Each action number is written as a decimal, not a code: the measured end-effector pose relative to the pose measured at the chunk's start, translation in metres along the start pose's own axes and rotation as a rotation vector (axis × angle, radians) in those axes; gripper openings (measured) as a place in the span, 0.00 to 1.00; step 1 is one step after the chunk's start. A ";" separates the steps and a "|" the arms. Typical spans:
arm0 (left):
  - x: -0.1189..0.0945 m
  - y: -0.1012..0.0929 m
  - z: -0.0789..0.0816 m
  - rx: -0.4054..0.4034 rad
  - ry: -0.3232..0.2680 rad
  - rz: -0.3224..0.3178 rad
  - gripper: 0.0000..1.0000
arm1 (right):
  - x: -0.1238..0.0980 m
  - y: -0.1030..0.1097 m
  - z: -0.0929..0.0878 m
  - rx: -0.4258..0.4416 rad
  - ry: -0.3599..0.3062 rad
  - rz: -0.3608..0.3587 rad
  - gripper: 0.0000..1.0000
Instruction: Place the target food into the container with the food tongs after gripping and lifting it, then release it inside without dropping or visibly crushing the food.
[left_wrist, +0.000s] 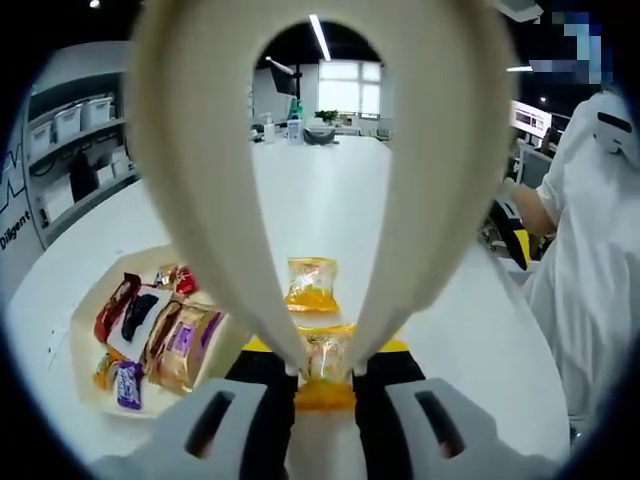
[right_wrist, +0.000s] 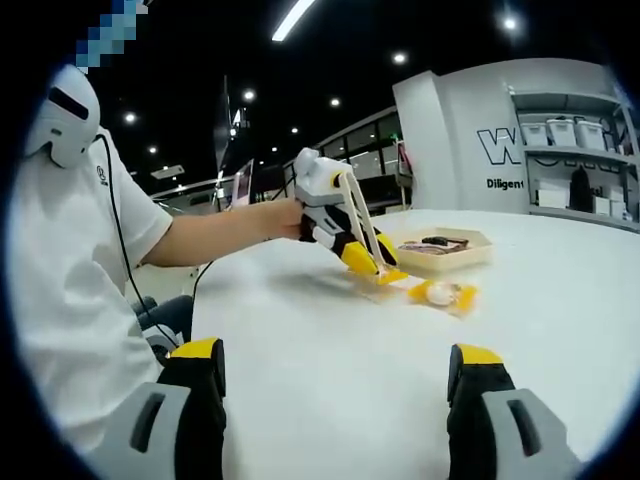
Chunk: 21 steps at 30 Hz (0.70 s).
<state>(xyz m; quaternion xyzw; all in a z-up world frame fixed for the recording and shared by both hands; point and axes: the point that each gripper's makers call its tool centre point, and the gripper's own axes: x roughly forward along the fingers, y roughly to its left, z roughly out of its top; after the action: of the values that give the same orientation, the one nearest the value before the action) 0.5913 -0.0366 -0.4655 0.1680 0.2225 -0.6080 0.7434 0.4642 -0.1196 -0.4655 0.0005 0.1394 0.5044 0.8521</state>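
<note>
Left gripper view: the food tongs (left_wrist: 320, 190) ride in the left hand-held gripper (left_wrist: 325, 400), its jaws squeezed on the tongs, whose tips pinch a yellow snack packet (left_wrist: 325, 365) low over the white tabletop (left_wrist: 470, 340). A second packet (left_wrist: 311, 284) lies just beyond, and the container (left_wrist: 85, 330) of wrapped snacks sits to the left. Best to hold the squeeze gentle and even, lift straight, then swing across.

Right gripper view: the right hand-held gripper (right_wrist: 335, 400) hangs wide open and empty over the tabletop, well clear. Across it, the tongs meet a packet (right_wrist: 445, 293) near the container (right_wrist: 445, 250).
</note>
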 end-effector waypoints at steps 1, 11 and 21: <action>-0.001 0.001 0.002 0.001 -0.001 0.000 0.19 | 0.000 0.000 0.000 0.000 0.000 0.000 0.93; -0.011 0.009 0.023 0.011 -0.031 0.003 0.19 | -0.001 -0.001 0.000 0.001 -0.004 -0.001 0.92; -0.017 0.026 0.047 0.019 -0.064 0.017 0.18 | -0.004 -0.004 0.003 -0.002 -0.007 -0.008 0.92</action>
<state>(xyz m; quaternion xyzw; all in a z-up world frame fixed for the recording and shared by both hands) 0.6199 -0.0416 -0.4170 0.1577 0.1914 -0.6088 0.7536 0.4666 -0.1244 -0.4625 0.0008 0.1358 0.5013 0.8545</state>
